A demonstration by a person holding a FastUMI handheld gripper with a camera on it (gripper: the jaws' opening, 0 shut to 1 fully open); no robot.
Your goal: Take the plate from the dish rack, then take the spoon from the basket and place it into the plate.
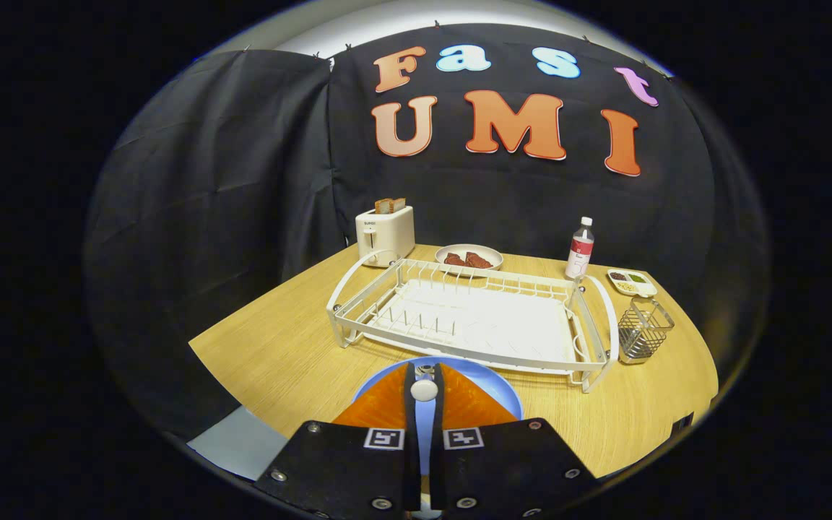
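Tool (424,383) clamped on spoon (424,390) above plate (492,383)

The gripper (424,383), its fingers drawn close on a spoon (424,390), hangs over the blue plate (503,386) with nothing between them. Just beyond the plate the white dish rack (459,314) stands across the table (279,354). The wire basket (643,330) sits just beside the rack's right end. Behind the rack, a toaster (386,235), a plate of food (469,259), a bottle (580,249) and a small tray (631,282) line the far edge. Bare tabletop lies left of the rack.
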